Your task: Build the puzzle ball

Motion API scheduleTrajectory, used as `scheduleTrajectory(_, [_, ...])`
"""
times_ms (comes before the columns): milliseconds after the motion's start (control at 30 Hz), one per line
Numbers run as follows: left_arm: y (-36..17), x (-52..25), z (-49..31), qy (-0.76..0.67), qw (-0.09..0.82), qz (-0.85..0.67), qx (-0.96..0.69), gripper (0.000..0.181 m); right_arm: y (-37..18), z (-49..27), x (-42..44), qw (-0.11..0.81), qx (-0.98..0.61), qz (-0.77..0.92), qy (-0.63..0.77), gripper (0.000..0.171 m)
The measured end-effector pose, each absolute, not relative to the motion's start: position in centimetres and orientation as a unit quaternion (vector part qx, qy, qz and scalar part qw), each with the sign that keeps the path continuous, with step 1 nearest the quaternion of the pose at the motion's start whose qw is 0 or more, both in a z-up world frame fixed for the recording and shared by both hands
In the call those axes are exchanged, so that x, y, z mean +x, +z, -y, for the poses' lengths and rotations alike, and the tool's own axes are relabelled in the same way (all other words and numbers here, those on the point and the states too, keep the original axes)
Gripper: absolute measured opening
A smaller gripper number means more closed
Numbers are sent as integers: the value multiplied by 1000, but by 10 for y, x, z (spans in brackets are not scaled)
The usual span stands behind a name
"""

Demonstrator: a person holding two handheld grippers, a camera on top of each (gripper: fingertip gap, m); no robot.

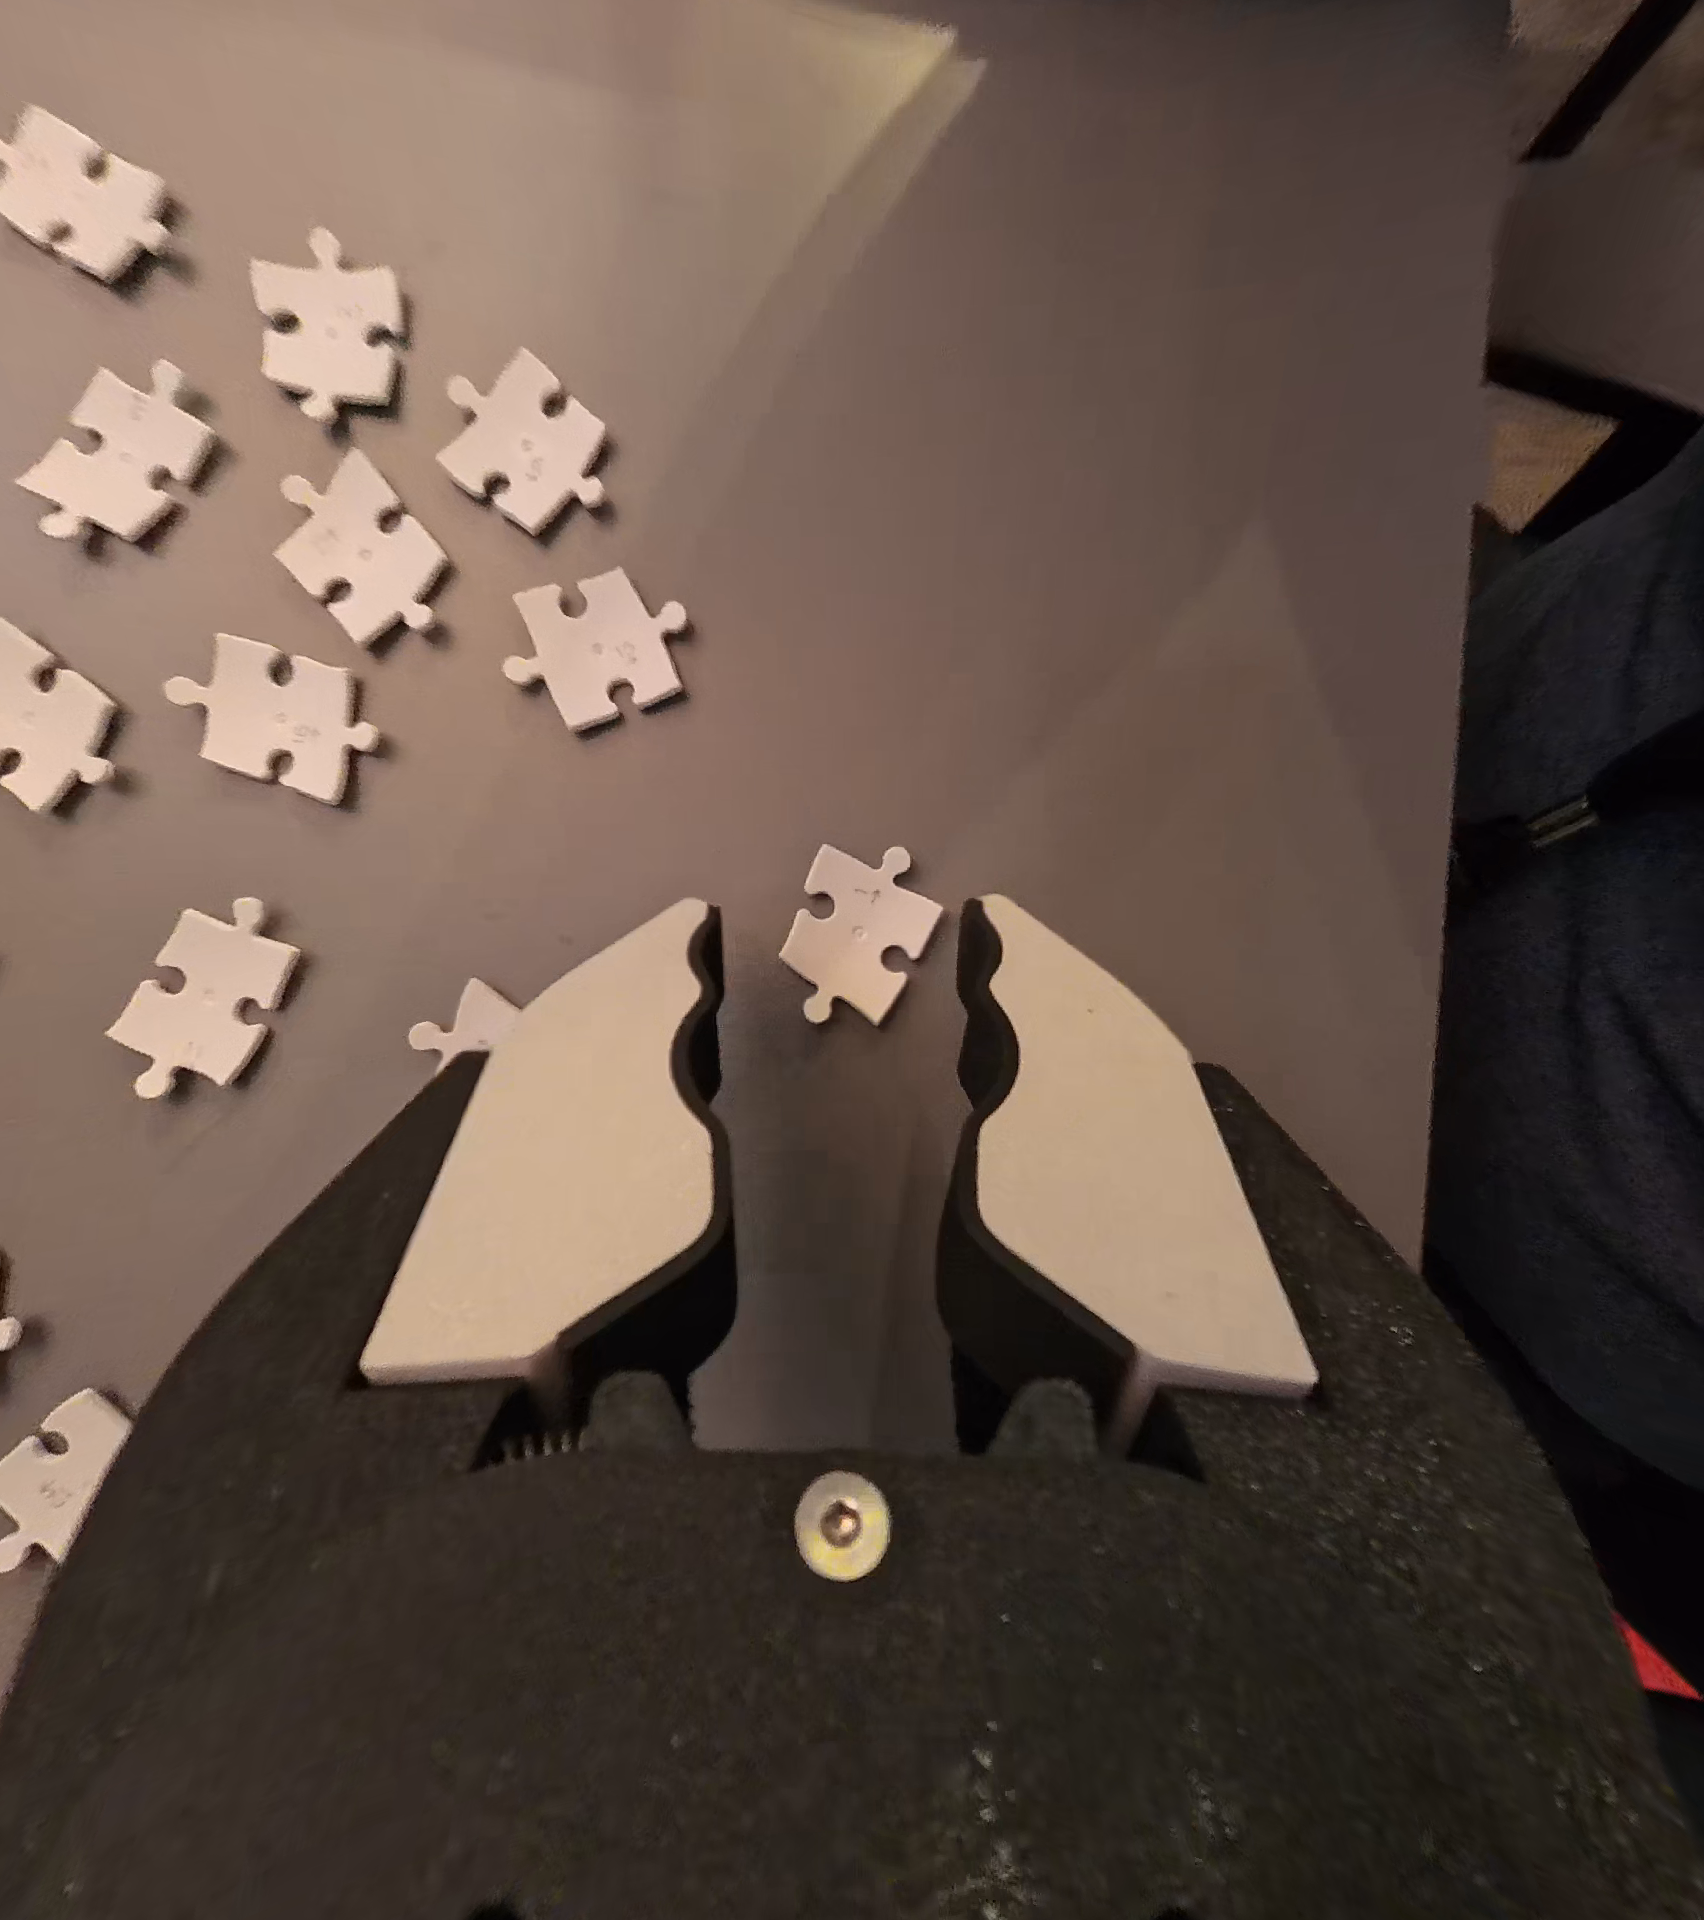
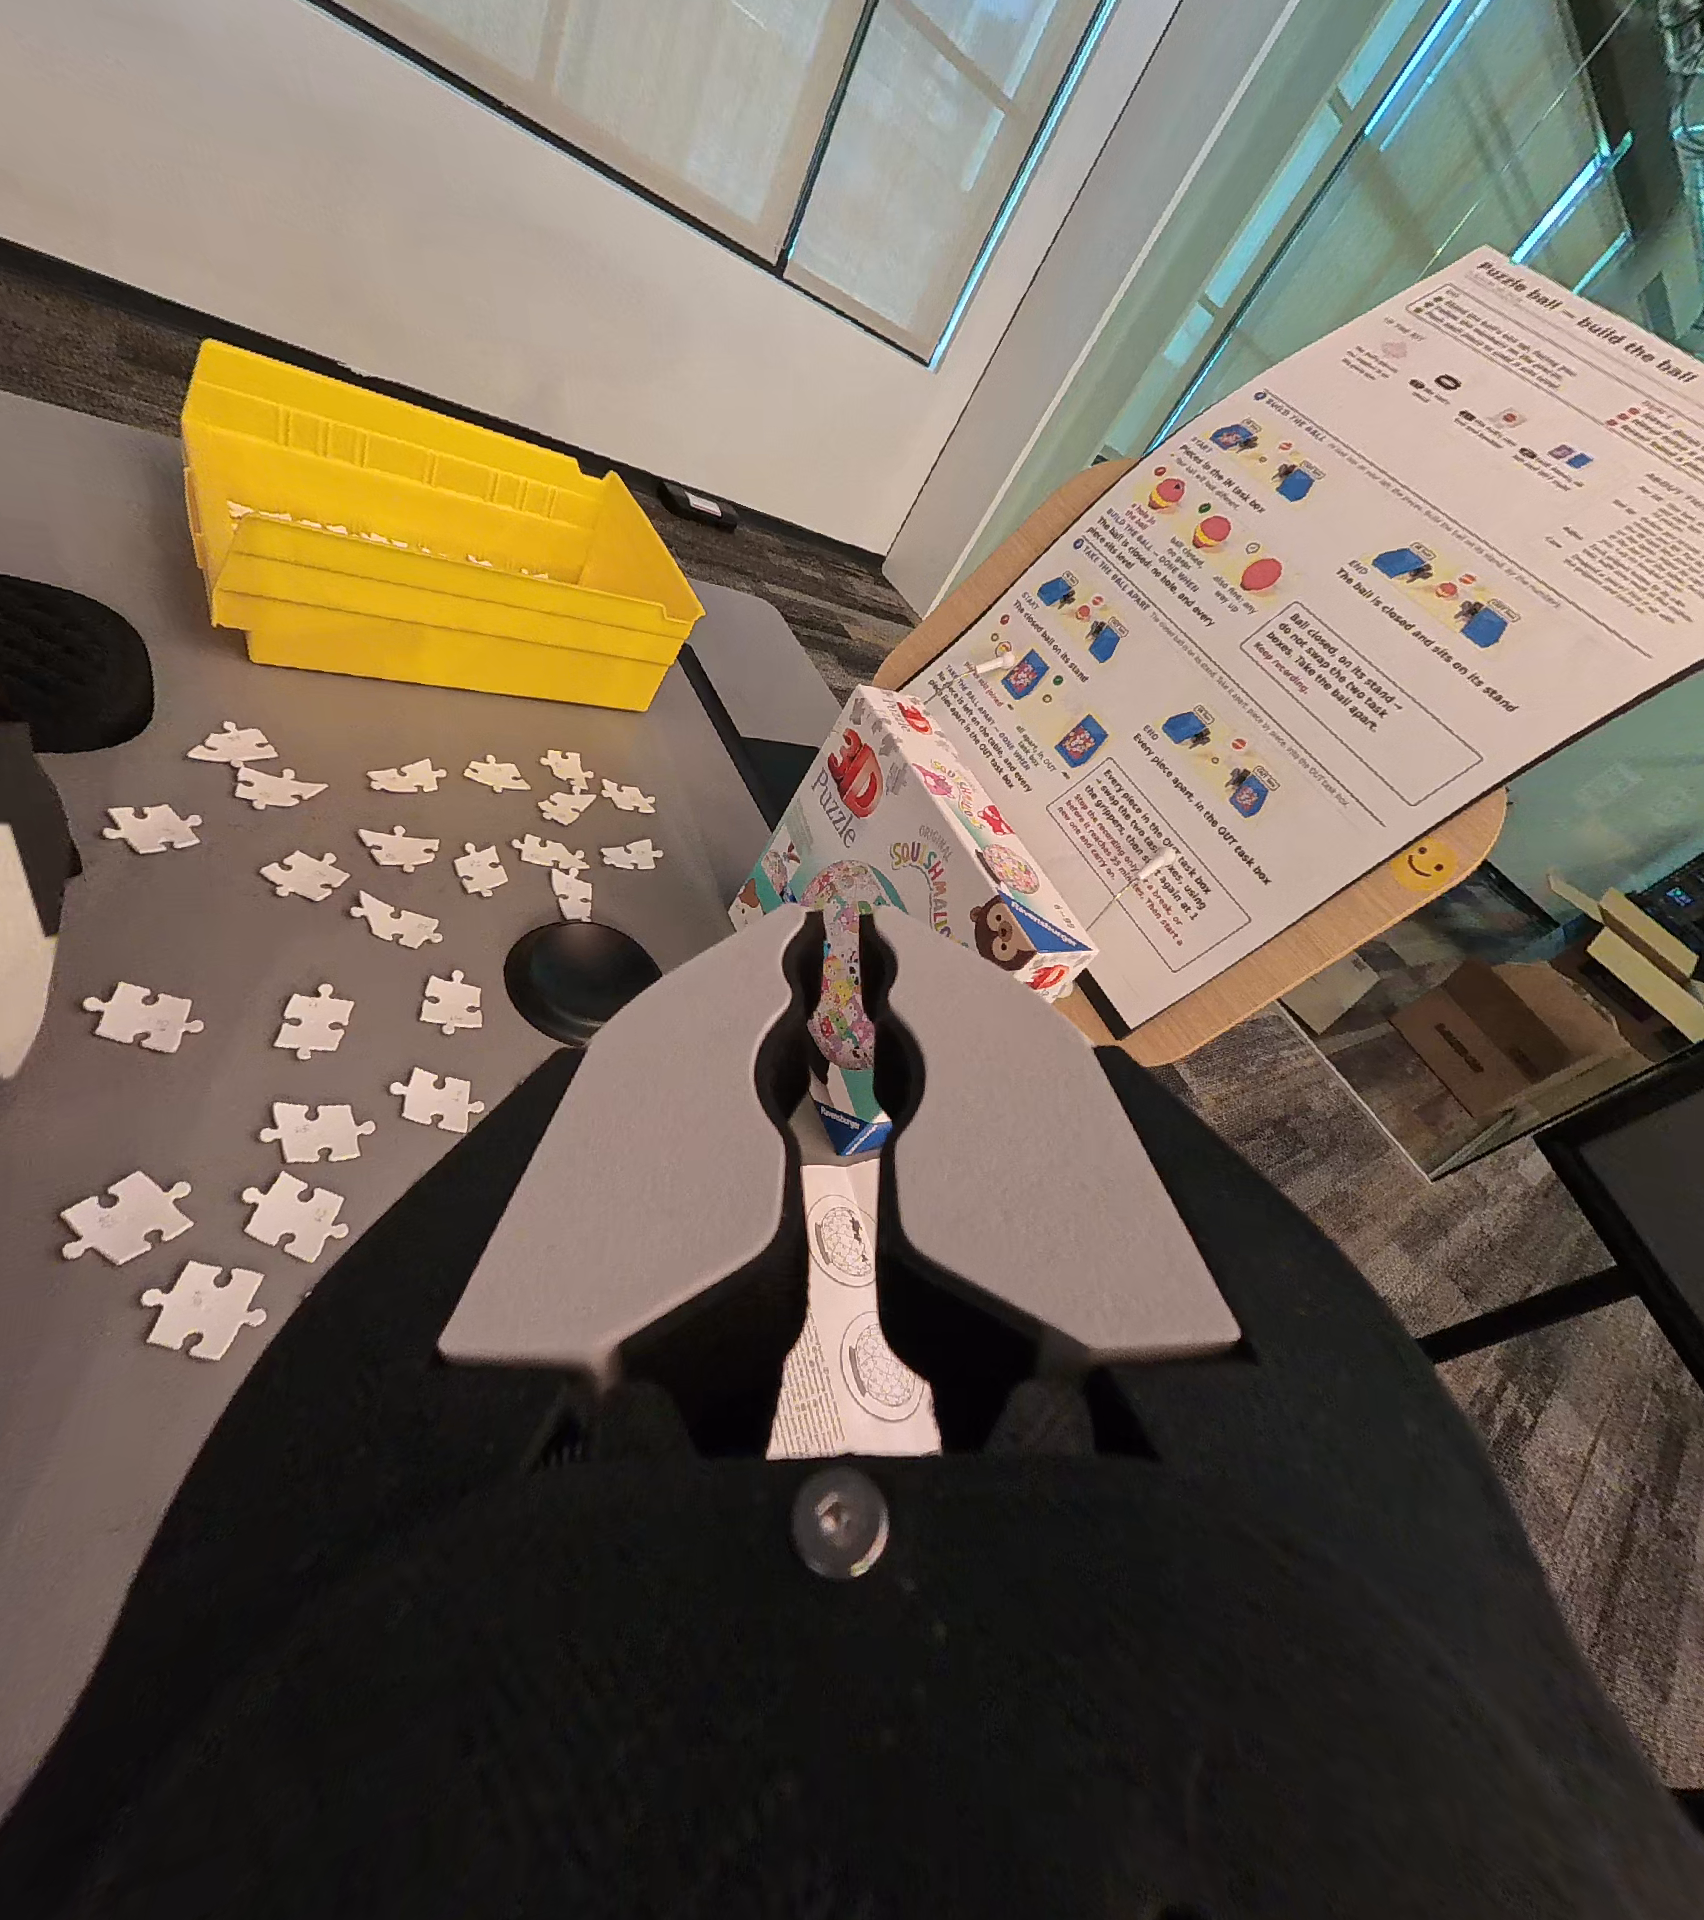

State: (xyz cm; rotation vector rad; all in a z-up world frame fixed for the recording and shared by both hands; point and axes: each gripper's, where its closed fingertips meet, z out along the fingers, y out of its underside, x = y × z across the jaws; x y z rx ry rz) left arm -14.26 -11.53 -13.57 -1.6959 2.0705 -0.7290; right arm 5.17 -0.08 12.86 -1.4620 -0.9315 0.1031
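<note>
My left gripper (image 1: pixel 840 971) is spread wide over the grey table (image 1: pixel 1035 520), with one white puzzle piece (image 1: pixel 860 932) lying flat just past the tips, tilted, one knob pointing far-right. More pieces (image 1: pixel 276 717) are scattered left, each with small print. My right gripper (image 2: pixel 840 940) looks nearly pressed together; I can't tell if it's pinching anything. The colourful printed puzzle box (image 2: pixel 915 831) sits behind it.

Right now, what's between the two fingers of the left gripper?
In the left wrist view, the open left gripper has one white puzzle piece lying on the grey table between its fingertips. Nothing touches it yet.
</note>
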Motion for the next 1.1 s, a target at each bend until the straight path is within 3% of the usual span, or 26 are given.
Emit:
scheduleTrajectory(267, [-101, -162, 96, -274, 254, -680, -631, 44, 126, 3, 54, 640, -646, 413, 47, 7])
scheduleTrajectory(933, [-114, -260, 24, -109, 295, -590, -744, 43, 117, -4, 54, 624, -658, 421, 33, 7])
scheduleTrajectory(1100, [-75, -277, -5, -64, 347, -567, -744, 42, 111, -9, 52, 617, -665, 421, 30, 7])
